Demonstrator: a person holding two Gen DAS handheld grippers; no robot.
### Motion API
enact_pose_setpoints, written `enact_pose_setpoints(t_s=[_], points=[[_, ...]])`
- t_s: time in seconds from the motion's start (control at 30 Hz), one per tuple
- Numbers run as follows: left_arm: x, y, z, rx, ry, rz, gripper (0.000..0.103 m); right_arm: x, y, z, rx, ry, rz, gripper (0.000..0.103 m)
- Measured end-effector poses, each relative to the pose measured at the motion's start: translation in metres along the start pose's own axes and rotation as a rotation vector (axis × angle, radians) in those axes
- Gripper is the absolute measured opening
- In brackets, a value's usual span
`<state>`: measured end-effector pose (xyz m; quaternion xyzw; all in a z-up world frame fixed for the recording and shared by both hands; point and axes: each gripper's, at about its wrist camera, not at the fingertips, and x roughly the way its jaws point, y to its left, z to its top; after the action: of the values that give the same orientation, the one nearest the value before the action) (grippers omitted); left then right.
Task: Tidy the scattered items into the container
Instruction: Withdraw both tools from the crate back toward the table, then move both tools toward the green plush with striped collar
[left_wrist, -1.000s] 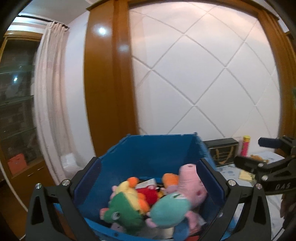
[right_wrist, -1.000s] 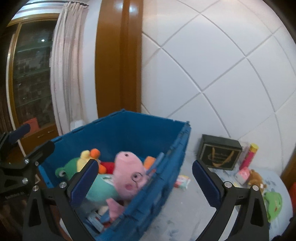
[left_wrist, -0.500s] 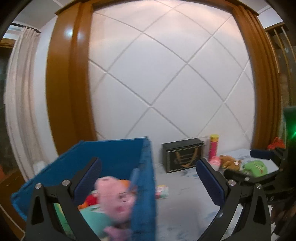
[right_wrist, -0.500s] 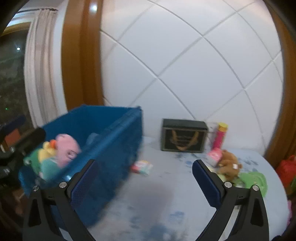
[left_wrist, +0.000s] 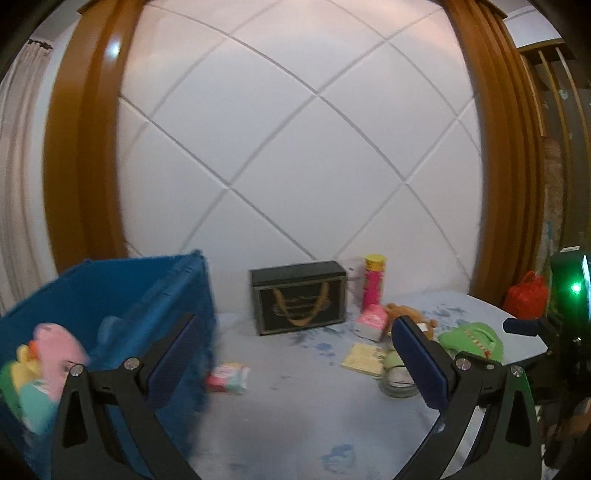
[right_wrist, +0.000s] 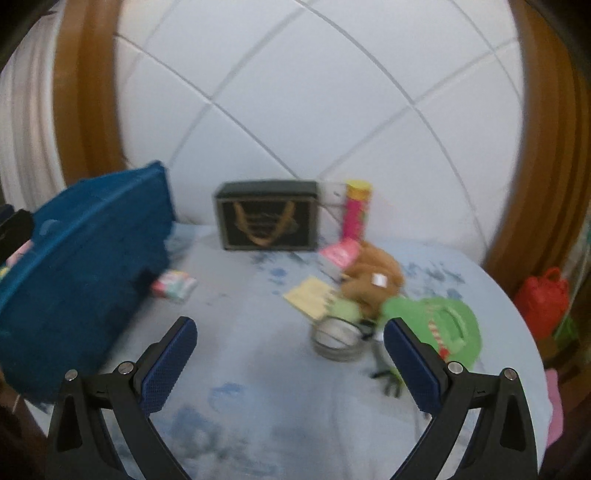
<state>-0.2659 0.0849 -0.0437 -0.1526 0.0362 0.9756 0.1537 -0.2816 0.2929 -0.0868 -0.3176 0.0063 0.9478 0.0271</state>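
Observation:
A blue crate (left_wrist: 110, 295) stands at the left of the bed and holds plush toys, a pink pig (left_wrist: 55, 350) among them; the crate also shows in the right wrist view (right_wrist: 81, 258). Scattered items lie to the right: a small pink-green packet (right_wrist: 173, 286), a yellow card (right_wrist: 310, 297), a brown teddy (right_wrist: 373, 273), a green plush (right_wrist: 436, 325), a glass jar (right_wrist: 336, 341), a pink box (right_wrist: 340, 254) and a pink-yellow tube (right_wrist: 356, 210). My left gripper (left_wrist: 295, 362) and my right gripper (right_wrist: 288, 365) are open and empty above the sheet.
A black box with a gold pattern (left_wrist: 299, 297) stands against the white padded wall (left_wrist: 295, 147). A red bag (right_wrist: 541, 299) sits beyond the bed's right edge. The pale blue sheet (right_wrist: 258, 369) lies under the right gripper.
Both grippers have swung right, away from the crate of plush toys, toward the scattered items. Both stayed open and empty.

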Motion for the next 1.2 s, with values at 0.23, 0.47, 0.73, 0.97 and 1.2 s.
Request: enact_pose_setpoints(t_s=[0.23,0.47,0.73,0.97,1.2], points=[[0.045,-0.06,-0.026,0.049,0.046,-0.147,0.103,0.007,-0.093,-0.028,0.087,0.049,-0.132,0.102],[0.096,-0.13,-0.057,0.14,0.12,-0.275,0.103,0.0,-0.175,-0.064,0.167,0.064,-0.255,0.102],[0.135,-0.202,-0.073,0.185,0.153,-0.346,0.103,0.019,-0.246,-0.091,0.125,0.081,-0.185,0.102],[0.184,-0.252,-0.087,0.205,0.197,-0.337,0.103,0.079,-0.306,-0.073,0.163,0.111,0.021,0.102],[0.223,-0.283,-0.104,0.234,0.259,-0.287,0.103,0.15,-0.316,-0.062,0.071,0.217,0.115,0.102]])
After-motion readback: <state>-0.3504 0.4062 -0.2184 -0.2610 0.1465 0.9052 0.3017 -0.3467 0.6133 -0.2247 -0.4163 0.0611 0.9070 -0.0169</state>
